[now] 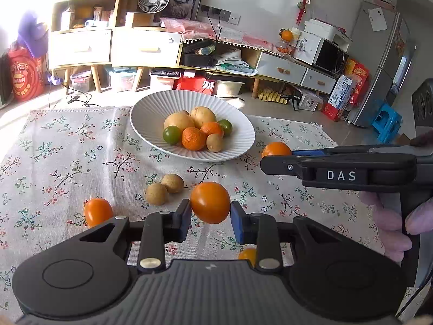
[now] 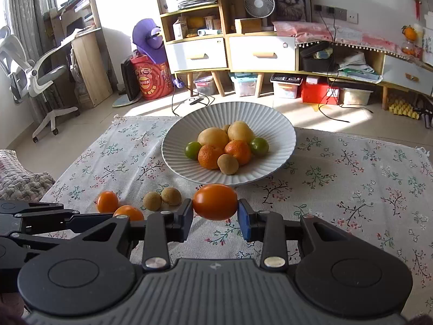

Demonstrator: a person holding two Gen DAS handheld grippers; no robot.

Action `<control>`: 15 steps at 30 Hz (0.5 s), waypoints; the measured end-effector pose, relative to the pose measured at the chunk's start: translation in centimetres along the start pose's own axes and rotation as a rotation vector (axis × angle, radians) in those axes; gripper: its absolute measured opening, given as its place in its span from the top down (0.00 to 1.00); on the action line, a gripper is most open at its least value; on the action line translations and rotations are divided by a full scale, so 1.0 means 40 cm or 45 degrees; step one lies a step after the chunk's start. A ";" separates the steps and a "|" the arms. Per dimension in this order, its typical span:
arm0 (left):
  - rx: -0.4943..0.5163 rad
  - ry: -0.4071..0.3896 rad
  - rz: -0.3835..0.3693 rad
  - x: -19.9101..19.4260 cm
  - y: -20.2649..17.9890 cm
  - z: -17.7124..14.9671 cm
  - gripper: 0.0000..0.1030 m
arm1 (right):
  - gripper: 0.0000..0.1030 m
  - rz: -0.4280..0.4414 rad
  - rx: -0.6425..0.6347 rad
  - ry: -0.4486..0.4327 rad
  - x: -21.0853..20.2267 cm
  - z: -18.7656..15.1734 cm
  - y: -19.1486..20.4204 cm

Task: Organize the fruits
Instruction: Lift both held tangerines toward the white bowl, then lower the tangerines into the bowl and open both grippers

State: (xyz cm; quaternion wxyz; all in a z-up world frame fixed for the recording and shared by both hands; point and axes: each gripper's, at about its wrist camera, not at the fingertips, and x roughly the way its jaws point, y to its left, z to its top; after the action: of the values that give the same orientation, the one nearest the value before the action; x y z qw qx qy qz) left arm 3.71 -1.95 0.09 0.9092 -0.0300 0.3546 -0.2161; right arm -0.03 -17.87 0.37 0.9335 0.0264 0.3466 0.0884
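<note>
Plate [image 2: 281,135] is the landmark: white, ribbed, on the flowered cloth [image 2: 365,168] over the worktop. It holds two yellow potato-like fruits, two mandarins, two green fruits and one small brown fruit, all bunched at its middle.

Left gripper [image 1: 210,211]: fingers pinching an orange tomato [image 1: 210,202] from both sides, held in front of the plate, on the near side. Right gripper [image 2: 215,211]: fingers likewise clamped on its own orange tomato [image 2: 215,202], just short of the plate's near rim.

Loose fruit on the cloth, all on the near side of the plate:
- two brown fruits [image 1: 164,189] touching each other, left of the plate's centre line
- another orange tomato [image 1: 98,211] further left of those
- one more orange one [image 1: 247,254] mostly hidden behind the left gripper's body, cannot tell more

In the left wrist view the right gripper comes in from the plate's right side, its tomato [image 1: 276,149] just beside the rim. In the right wrist view the left gripper sits low, left of the plate, partly covering its own tomato.

Beyond the plate: floor, cables, a low cabinet [image 2: 259,51] with drawers, storage boxes under it.
</note>
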 end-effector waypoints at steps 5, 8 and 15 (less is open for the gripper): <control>0.011 -0.021 0.008 0.021 0.012 0.049 0.80 | 0.69 0.024 0.017 -0.059 0.000 0.041 -0.025; 0.009 -0.031 0.006 0.039 0.024 0.081 0.80 | 0.69 0.044 0.007 -0.083 0.007 0.059 -0.035; -0.047 -0.069 -0.002 0.092 0.066 0.152 0.80 | 0.69 0.020 -0.020 -0.108 0.051 0.088 -0.064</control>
State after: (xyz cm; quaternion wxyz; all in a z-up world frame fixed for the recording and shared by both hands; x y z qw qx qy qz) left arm 11.08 -1.69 1.75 0.9176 -0.0530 0.3339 -0.2093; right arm 4.15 -19.98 1.45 0.9467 0.0256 0.3059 0.0974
